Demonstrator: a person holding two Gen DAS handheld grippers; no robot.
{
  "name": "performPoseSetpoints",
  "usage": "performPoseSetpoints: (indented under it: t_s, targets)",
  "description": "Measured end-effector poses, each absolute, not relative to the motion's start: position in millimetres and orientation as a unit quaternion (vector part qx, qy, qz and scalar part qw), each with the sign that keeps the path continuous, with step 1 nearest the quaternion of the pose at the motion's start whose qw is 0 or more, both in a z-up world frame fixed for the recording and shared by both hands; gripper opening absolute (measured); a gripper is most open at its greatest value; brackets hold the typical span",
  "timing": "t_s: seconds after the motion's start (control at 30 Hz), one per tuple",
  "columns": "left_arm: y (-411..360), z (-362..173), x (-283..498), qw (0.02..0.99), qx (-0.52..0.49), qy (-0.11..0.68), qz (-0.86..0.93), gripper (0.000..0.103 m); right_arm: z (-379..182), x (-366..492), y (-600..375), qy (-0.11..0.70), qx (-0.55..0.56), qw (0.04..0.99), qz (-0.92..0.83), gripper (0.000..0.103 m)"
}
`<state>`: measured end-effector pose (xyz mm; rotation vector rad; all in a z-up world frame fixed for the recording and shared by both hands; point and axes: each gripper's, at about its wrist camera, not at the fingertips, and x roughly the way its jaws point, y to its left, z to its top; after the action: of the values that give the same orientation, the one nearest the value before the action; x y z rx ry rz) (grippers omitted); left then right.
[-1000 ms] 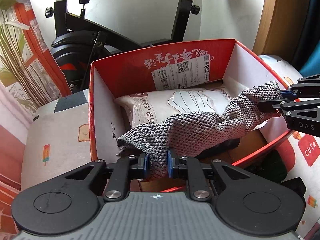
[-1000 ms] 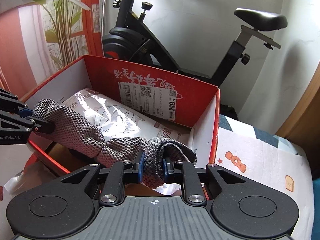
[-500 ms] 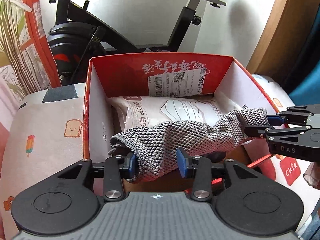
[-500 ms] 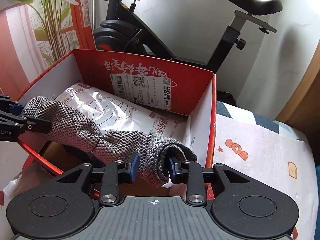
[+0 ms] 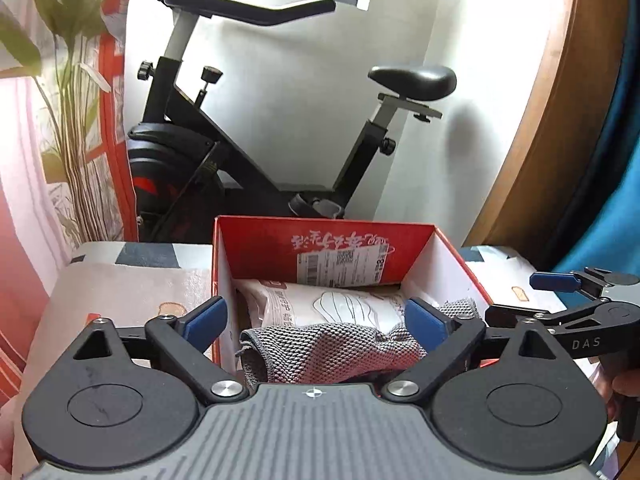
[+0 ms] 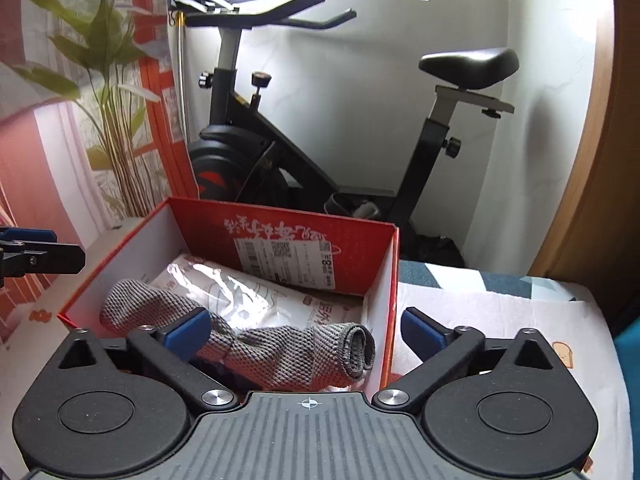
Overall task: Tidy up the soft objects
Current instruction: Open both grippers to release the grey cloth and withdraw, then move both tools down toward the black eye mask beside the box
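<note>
A grey knitted cloth (image 5: 332,354) lies loose inside the red cardboard box (image 5: 280,240), across a white plastic package (image 5: 340,304). It also shows in the right wrist view (image 6: 280,350), in the same box (image 6: 304,228). My left gripper (image 5: 316,322) is wide open above the box's near edge, holding nothing. My right gripper (image 6: 306,330) is wide open too, above the cloth's right end. The right gripper also shows in the left wrist view (image 5: 560,296) at the right, and the left gripper shows in the right wrist view (image 6: 36,248) at the left.
The box stands on a surface covered with a patterned cloth (image 6: 500,312). A black exercise bike (image 6: 280,152) stands behind the box against a white wall. A plant (image 6: 108,92) and a red-and-white curtain are at the left. A wooden panel (image 5: 560,140) is at the right.
Both grippers opened fully and let go of the grey cloth, which dropped into the box. Both grippers pulled back and up from the box.
</note>
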<state>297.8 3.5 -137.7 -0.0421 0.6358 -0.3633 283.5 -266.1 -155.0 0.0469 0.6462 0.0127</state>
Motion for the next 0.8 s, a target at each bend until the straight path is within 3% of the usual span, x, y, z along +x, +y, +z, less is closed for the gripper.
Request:
performPoseSetpoints:
  t_s: [0.8]
  targets:
    - [24.1, -94.9, 149.9, 0.979, 0.021, 0.185, -0.079, 0.103, -112.8, 138.2, -244.9, 0.171, 0.054, 0.984, -0.012, 0.103]
